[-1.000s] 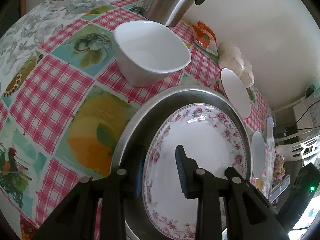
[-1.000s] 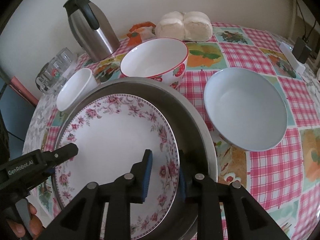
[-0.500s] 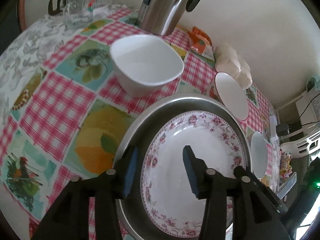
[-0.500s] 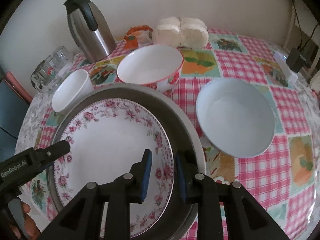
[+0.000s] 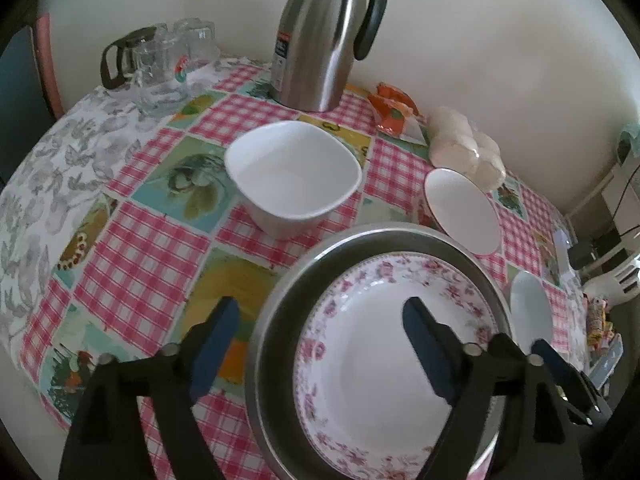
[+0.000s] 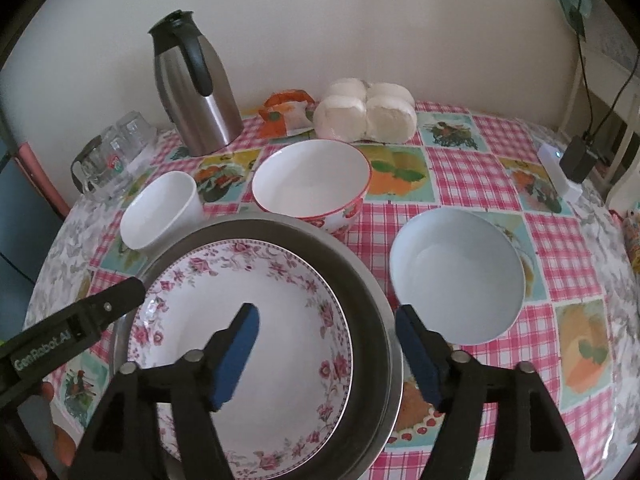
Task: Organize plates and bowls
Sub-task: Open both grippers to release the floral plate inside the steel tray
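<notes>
A floral-rimmed white plate [image 5: 384, 352] [image 6: 256, 320] lies inside a large round metal pan [image 5: 280, 292] [image 6: 360, 280] at the table's near edge. My left gripper [image 5: 320, 344] is open, its jaws straddling the pan's left rim. My right gripper [image 6: 326, 354] is open, its jaws straddling the pan's right rim. A square white bowl [image 5: 294, 178] [image 6: 160, 210] sits behind the pan on the left. A red-rimmed floral bowl [image 6: 312, 180] [image 5: 462, 210] sits behind the pan. A pale blue bowl [image 6: 458, 276] [image 5: 530, 310] sits to its right.
A steel thermos jug [image 6: 192, 88] [image 5: 324, 36], glass mugs [image 5: 160, 68] [image 6: 112, 156], an orange packet [image 6: 286, 114] and wrapped white rolls [image 6: 364, 112] line the back by the wall. A white charger and black adapter [image 6: 568, 168] lie far right. The checked tablecloth [image 5: 152, 248] covers the table.
Both grippers opened wide, letting go of the pan rim and plate edge, and drew back and up, so more of the table shows.
</notes>
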A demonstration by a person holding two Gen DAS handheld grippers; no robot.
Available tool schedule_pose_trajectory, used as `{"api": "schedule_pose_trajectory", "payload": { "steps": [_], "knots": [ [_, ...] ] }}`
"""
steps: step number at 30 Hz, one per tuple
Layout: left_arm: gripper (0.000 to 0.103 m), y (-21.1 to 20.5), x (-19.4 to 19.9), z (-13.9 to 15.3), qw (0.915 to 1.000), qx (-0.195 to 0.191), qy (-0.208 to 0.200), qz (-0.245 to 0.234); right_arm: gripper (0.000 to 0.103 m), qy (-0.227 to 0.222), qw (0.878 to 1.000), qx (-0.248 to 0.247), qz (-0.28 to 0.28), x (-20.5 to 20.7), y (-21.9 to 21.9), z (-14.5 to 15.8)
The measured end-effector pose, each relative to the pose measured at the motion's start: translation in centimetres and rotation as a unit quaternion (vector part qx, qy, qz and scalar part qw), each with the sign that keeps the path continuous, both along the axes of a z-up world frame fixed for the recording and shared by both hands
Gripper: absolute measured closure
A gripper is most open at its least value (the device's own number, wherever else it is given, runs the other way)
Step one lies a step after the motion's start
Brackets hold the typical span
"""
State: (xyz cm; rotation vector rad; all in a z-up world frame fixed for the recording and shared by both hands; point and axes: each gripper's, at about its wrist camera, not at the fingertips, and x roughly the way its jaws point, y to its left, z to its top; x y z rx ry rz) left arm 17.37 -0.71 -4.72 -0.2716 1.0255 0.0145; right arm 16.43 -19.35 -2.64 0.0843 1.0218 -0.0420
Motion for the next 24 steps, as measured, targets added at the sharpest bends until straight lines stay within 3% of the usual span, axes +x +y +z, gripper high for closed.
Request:
{"api": "schedule_pose_trajectory", "payload": {
  "steps": [7,12,17,24],
  "knots": [
    [0.003,-0.1,0.0,0.5,0.9989,0.036,-0.028,0.009,0.0,-0.002,0.999,0.015,-0.032,0.1,-1.5,-0.2],
    [0.0,-0.5,-0.1,1.0,0.9961,0.07,-0.054,0.004,0.0,-0.009,0.999,0.026,-0.039,0.2,-2.0,0.0],
    [0.0,-0.3,0.0,1.7,0.9964,0.041,-0.074,-0.009,0.0,-0.011,0.998,0.028,-0.053,0.3,-2.7,0.1],
    [0.0,-1.2,0.6,1.9,0.9959,0.049,-0.075,-0.013,0.0,-0.015,0.996,0.038,-0.075,0.6,-4.1,0.2]
  ]
}}
